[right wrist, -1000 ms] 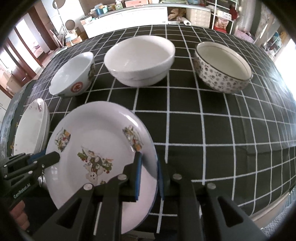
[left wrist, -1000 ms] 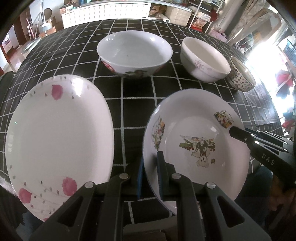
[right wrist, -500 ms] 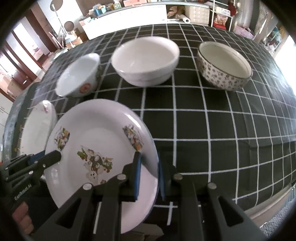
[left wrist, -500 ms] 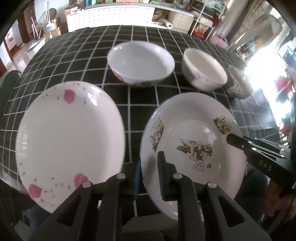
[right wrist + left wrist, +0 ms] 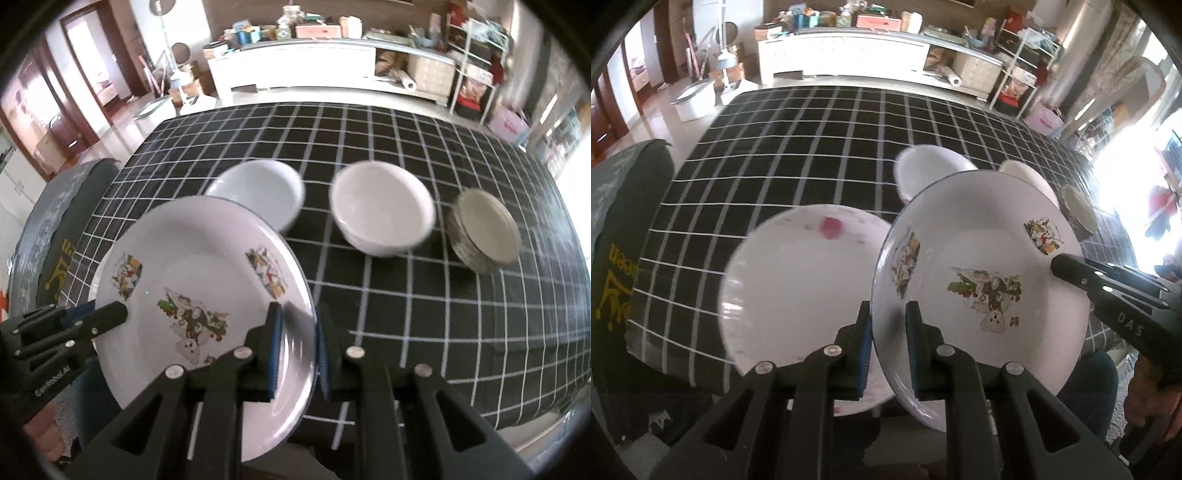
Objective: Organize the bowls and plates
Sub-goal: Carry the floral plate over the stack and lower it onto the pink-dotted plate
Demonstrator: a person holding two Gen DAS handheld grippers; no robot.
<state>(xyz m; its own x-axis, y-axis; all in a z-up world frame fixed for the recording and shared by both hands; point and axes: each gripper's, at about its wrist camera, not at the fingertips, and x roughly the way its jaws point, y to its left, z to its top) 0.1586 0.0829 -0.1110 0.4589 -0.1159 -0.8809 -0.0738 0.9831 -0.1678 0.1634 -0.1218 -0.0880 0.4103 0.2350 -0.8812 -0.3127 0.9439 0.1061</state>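
The cartoon plate (image 5: 990,258) (image 5: 192,266) was held in the air above the near edge of the table (image 5: 798,147) (image 5: 424,295), gripped on opposite rims by both tools. The left gripper (image 5: 888,354) had its jaws closed on the plate's left rim, the blue pads pressing either face. The right gripper (image 5: 297,350) had its jaws closed on the right rim in the same way. In the left view the right gripper (image 5: 1071,271) showed reaching in over the plate's far side; in the right view the left gripper (image 5: 103,317) showed at the plate's left.

Just beside and below it, the flowered plate (image 5: 798,295) lay on the table, nothing on it, its right edge hidden behind the raised plate. Behind stood three bowls in a row, all with nothing in them: the wide bowl (image 5: 923,166) (image 5: 258,190), the white bowl (image 5: 1027,177) (image 5: 380,218) and the patterned bowl (image 5: 1078,214) (image 5: 484,232).

Compared with a second earlier, the cartoon plate had risen from lying flat on the table beside the flowered plate. It had moved left toward that plate and now covered parts of the wide and white bowls in the left view. Both cameras had pulled up and back, showing far more of the room.
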